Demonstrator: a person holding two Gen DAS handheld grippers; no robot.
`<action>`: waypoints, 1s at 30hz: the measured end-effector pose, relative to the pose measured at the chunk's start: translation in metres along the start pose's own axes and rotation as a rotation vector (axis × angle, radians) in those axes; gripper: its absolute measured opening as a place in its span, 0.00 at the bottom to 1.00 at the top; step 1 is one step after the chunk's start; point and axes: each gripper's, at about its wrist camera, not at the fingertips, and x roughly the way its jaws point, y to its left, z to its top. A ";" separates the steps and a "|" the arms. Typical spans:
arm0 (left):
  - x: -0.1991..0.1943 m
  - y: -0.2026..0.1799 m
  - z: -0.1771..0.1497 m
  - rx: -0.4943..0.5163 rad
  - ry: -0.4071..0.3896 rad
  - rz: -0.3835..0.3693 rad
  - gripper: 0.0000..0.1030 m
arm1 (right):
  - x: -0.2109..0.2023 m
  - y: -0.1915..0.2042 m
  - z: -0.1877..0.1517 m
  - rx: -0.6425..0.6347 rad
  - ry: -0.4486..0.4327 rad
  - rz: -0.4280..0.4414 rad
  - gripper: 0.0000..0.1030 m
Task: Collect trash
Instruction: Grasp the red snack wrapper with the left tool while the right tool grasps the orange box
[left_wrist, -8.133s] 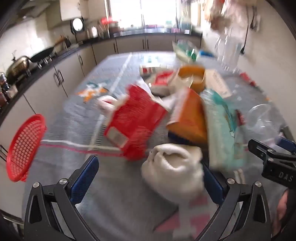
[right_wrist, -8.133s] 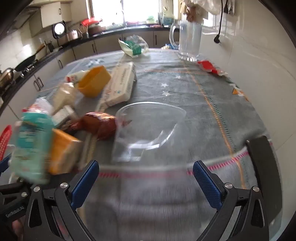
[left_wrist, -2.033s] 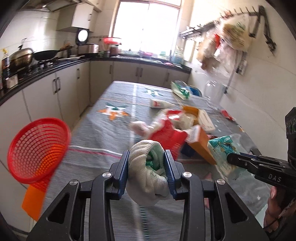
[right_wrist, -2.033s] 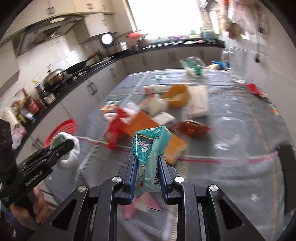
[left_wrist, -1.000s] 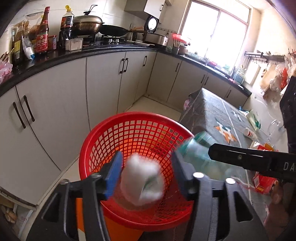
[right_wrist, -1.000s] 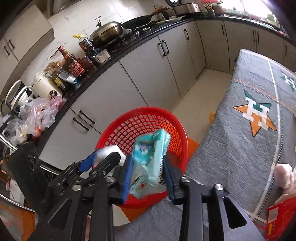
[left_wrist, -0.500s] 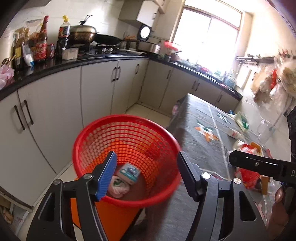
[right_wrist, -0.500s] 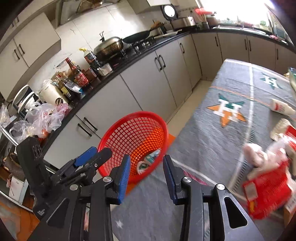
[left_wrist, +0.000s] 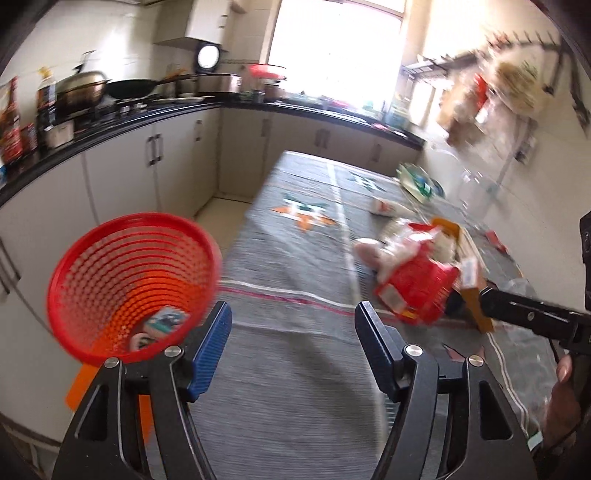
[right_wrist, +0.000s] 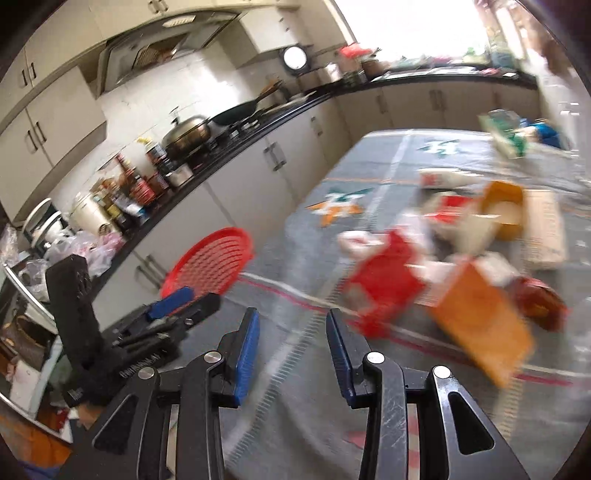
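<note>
A red mesh basket (left_wrist: 110, 266) stands off the table's left near corner, with a teal packet (left_wrist: 166, 320) and a white wad inside. It also shows in the right wrist view (right_wrist: 210, 262). My left gripper (left_wrist: 293, 347) is open and empty over the table's near end. My right gripper (right_wrist: 291, 354) is open and empty, facing the trash pile. The pile holds a red bag (left_wrist: 417, 288), an orange box (right_wrist: 480, 325) and a yellow tub (right_wrist: 504, 206).
A grey cloth covers the table (left_wrist: 295, 258). White cabinets (left_wrist: 122, 177) under a black counter with pots and bottles run along the left. A green packet (right_wrist: 504, 133) and a white bottle (left_wrist: 384, 208) lie at the far end.
Both grippers let go of the white wad and the teal packet into the basket, then swung back right toward the table. Both are empty now.
</note>
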 end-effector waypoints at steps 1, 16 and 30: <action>0.003 -0.008 -0.001 0.021 0.008 -0.008 0.67 | -0.009 -0.010 -0.004 -0.003 -0.013 -0.027 0.48; 0.066 -0.140 -0.010 0.425 0.077 -0.020 0.75 | -0.055 -0.098 -0.024 0.020 -0.066 -0.233 0.52; 0.111 -0.134 0.019 0.291 0.171 -0.005 0.18 | -0.043 -0.090 -0.017 -0.154 -0.001 -0.258 0.68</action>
